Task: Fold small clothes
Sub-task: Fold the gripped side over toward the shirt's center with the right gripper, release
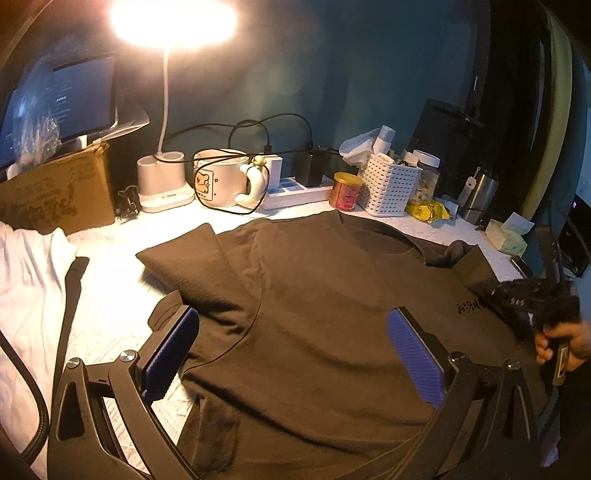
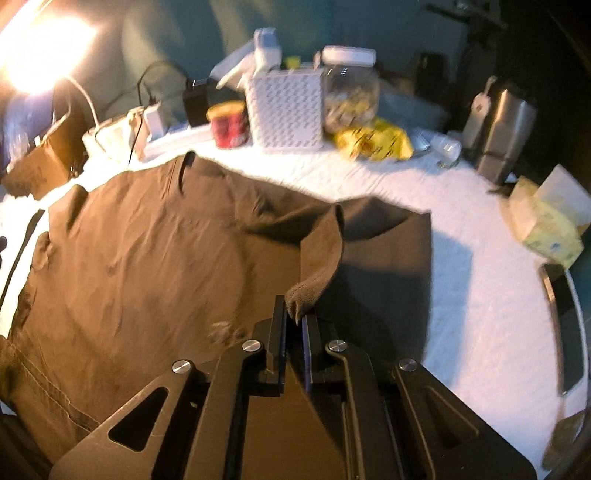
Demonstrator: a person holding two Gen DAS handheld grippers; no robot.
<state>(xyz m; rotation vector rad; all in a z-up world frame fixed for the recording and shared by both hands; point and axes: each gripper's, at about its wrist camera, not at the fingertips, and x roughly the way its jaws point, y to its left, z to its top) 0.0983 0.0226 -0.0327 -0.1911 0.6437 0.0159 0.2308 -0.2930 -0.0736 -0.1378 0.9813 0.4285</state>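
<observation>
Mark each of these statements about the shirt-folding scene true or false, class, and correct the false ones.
1. The right gripper is shut on the brown shirt. True.
2. The left gripper is clamped on a sleeve. False: its jaws stand open above the shirt.
3. The red can stands beside the white basket. True.
4. The desk lamp is off. False: it glows brightly.
5. The shirt is folded into a small square. False: it lies mostly spread out.
</observation>
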